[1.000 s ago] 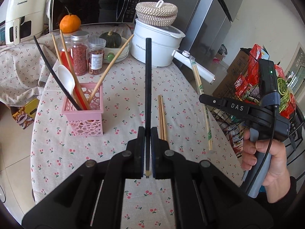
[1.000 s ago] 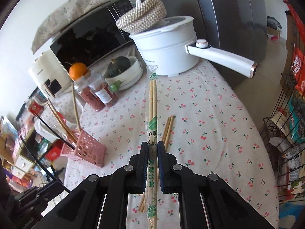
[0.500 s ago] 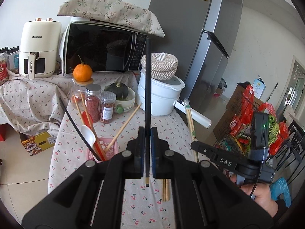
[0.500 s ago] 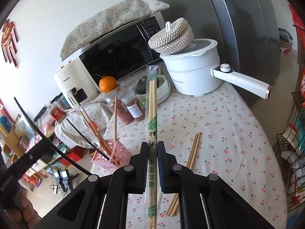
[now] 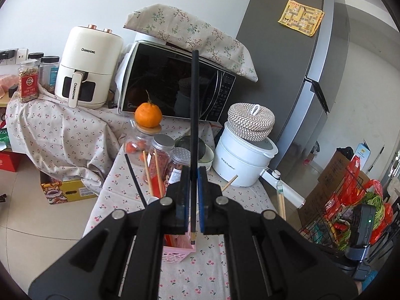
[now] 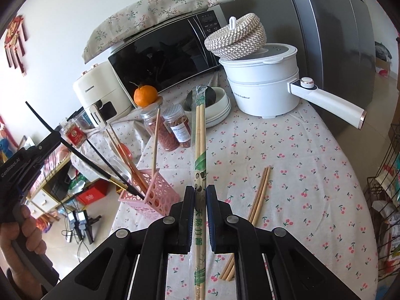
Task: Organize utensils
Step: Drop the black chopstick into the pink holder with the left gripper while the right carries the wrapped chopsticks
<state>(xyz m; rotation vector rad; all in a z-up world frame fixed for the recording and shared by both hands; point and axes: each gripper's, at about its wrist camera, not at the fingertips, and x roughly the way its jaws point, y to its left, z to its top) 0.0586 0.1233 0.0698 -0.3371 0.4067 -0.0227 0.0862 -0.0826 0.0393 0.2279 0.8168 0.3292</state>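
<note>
My left gripper (image 5: 192,195) is shut on a black chopstick (image 5: 194,115) that stands upright, its lower tip just above the pink utensil basket (image 5: 178,250). In the right wrist view the black chopstick (image 6: 75,151) slants down toward the pink basket (image 6: 150,195), which holds wooden chopsticks, a white spoon and another black stick. My right gripper (image 6: 200,200) is shut on a plastic-wrapped pair of bamboo chopsticks (image 6: 200,135), held above the table. A loose pair of wooden chopsticks (image 6: 260,192) lies on the cherry-print tablecloth (image 6: 300,165).
A white electric pot (image 6: 262,85) with a long handle and a woven lid stands at the back. Spice jars (image 6: 175,130), an orange (image 6: 145,95), a bowl (image 6: 220,107), a microwave (image 5: 175,87) and an air fryer (image 5: 87,67) stand behind. A wire rack (image 5: 350,212) is at the right.
Both grippers have risen and tilted up. The left gripper has carried the black chopstick over the pink basket. The right still holds the wrapped chopsticks.
</note>
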